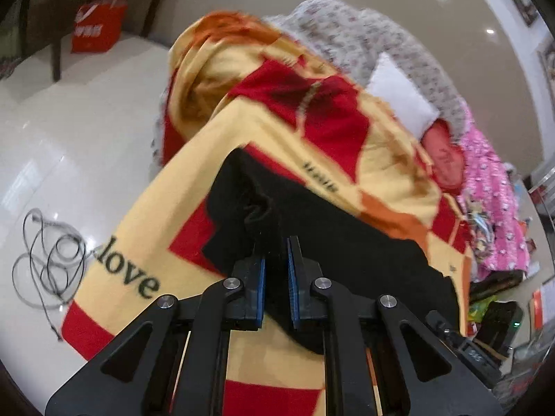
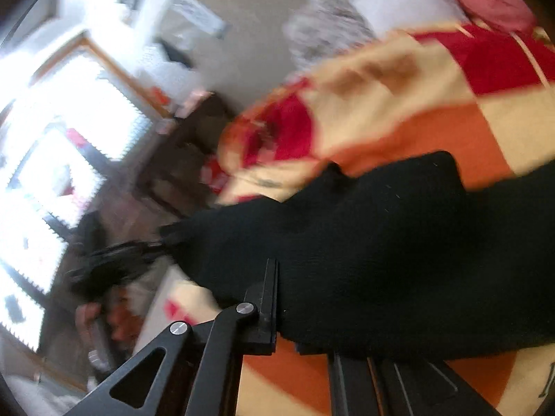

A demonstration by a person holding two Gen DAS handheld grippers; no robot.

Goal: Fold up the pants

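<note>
Black pants [image 1: 347, 242] lie on a yellow, red and orange blanket [image 1: 194, 187] spread over a bed. In the left wrist view my left gripper [image 1: 276, 242] is shut, its blue pads pinching a bunched fold of the black fabric. The right wrist view is blurred. There the pants [image 2: 381, 242] drape across my right gripper [image 2: 282, 267] and hide its right finger. Its left finger [image 2: 270, 291] presses against the cloth, so the grip is shut on the pants above the blanket [image 2: 433, 131].
A tangled dark cable [image 1: 48, 263] lies on the glossy white floor beside the bed. A red bag [image 1: 97, 27] stands farther back. A white pillow [image 1: 399, 93], grey patterned bedding [image 1: 364, 41] and pink fabric [image 1: 492, 208] sit beyond the blanket. Bright windows [image 2: 52, 156] fill the left.
</note>
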